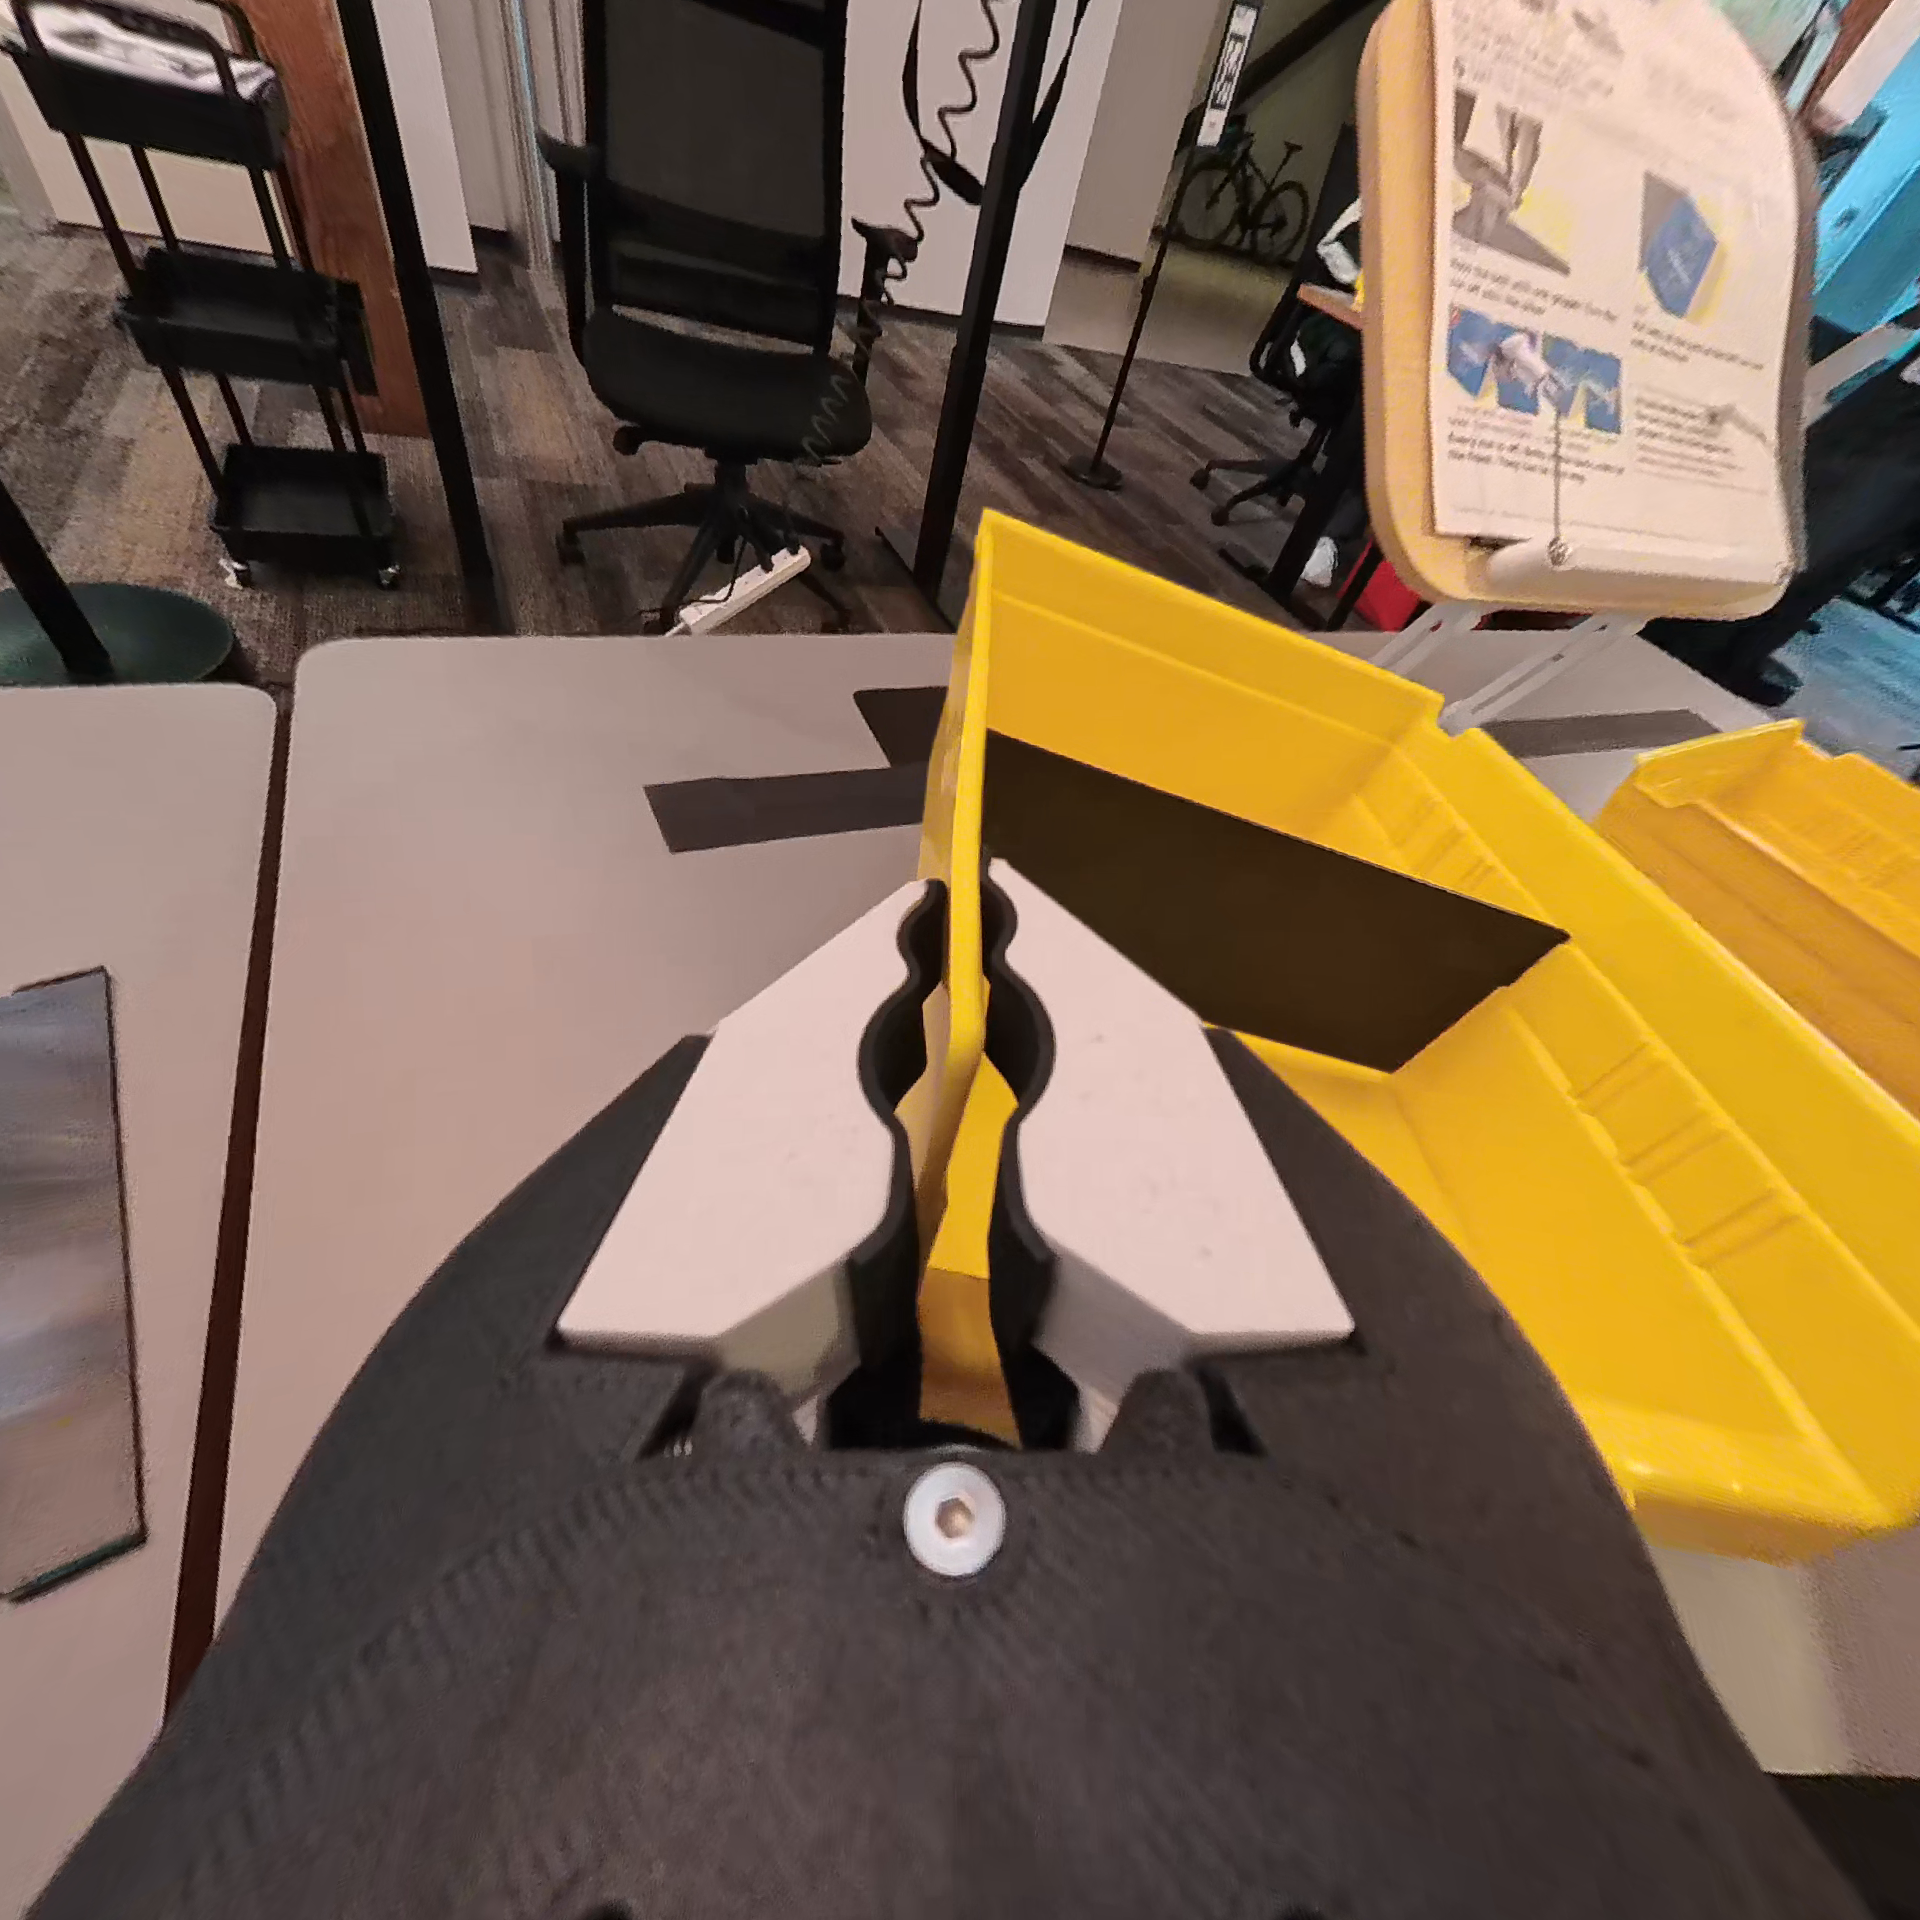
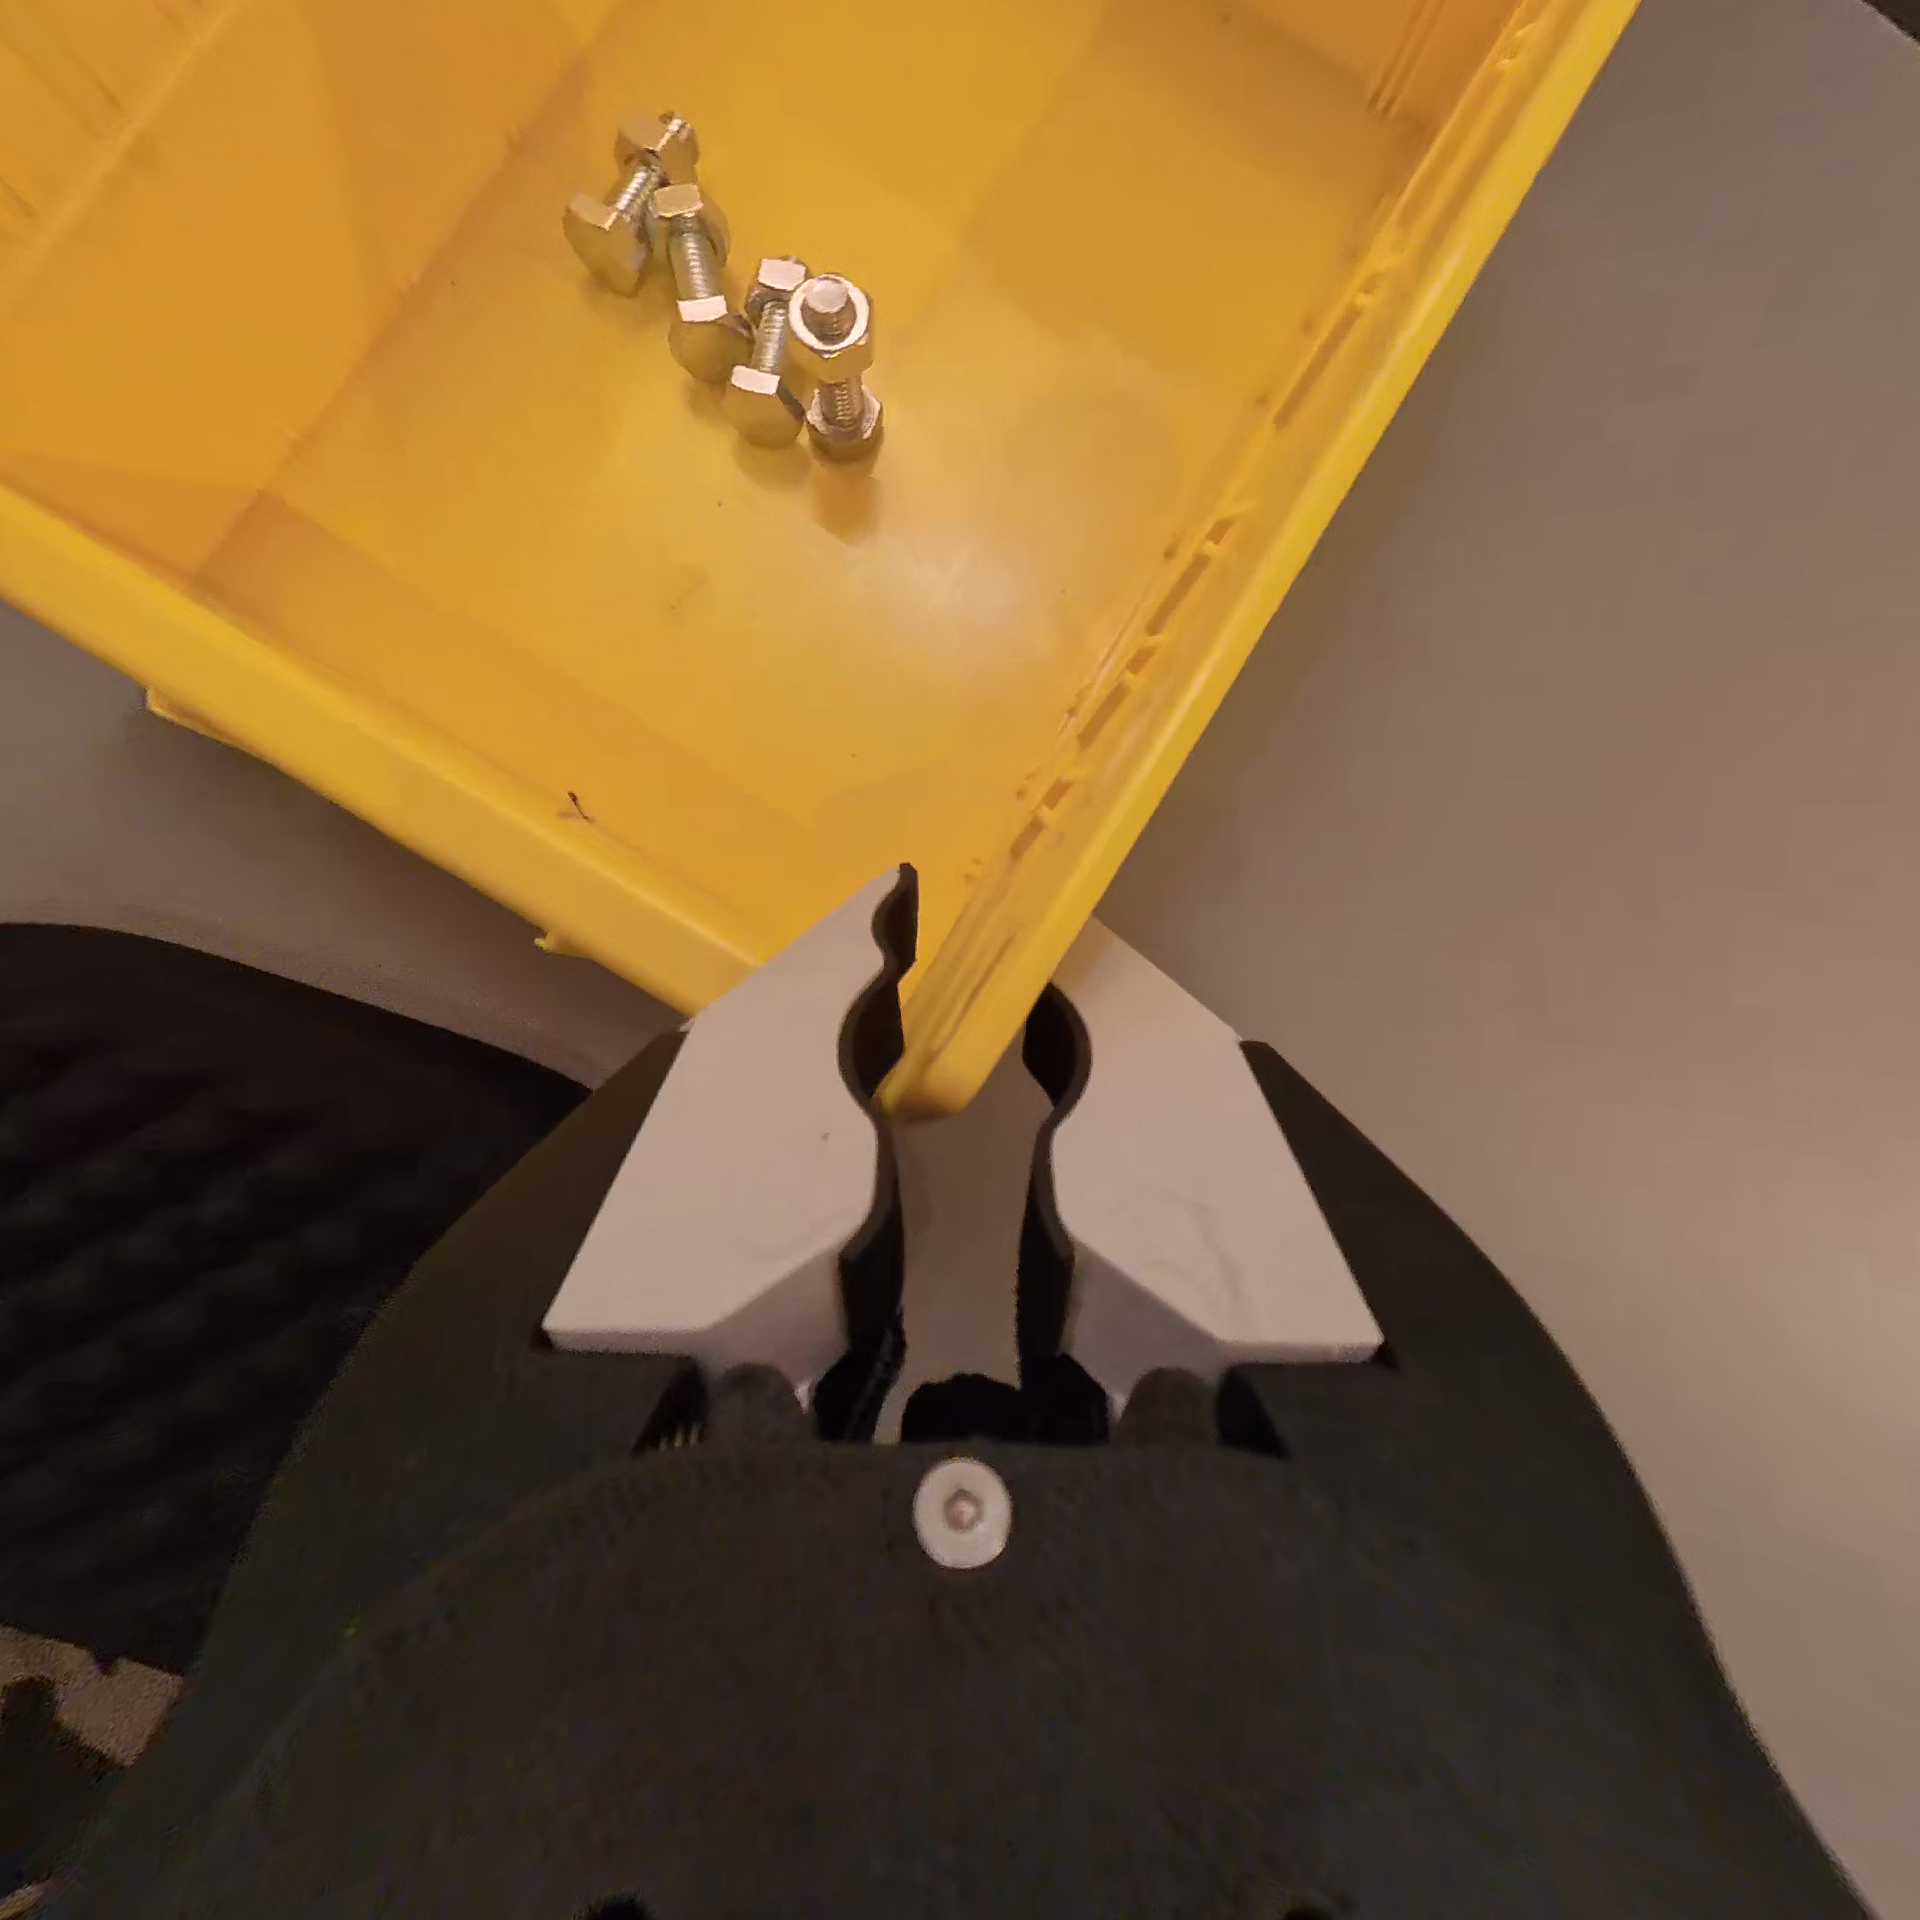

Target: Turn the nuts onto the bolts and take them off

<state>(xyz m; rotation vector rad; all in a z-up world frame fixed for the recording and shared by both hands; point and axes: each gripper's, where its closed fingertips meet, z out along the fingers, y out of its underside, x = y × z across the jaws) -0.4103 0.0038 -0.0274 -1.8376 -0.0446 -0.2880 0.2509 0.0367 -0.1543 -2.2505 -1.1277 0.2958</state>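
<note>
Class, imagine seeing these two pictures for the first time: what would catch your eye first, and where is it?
The bright yellow bin dominates: in the left wrist view the left hand-held gripper is clamped on its tilted side wall. In the right wrist view a small cluster of shiny bolts with nuts lies on a yellow bin's floor, while the right hand-held gripper straddles that bin's near corner rim.

This is an office used as a work space. Behind the grey table [image 1: 582, 790] stand a black swivel chair [image 1: 717, 312] on patterned carpet [image 1: 997, 416], a black rolling cart [image 1: 239, 312] to the chair's left, and a bicycle [image 1: 1247, 197] to its right.
</note>
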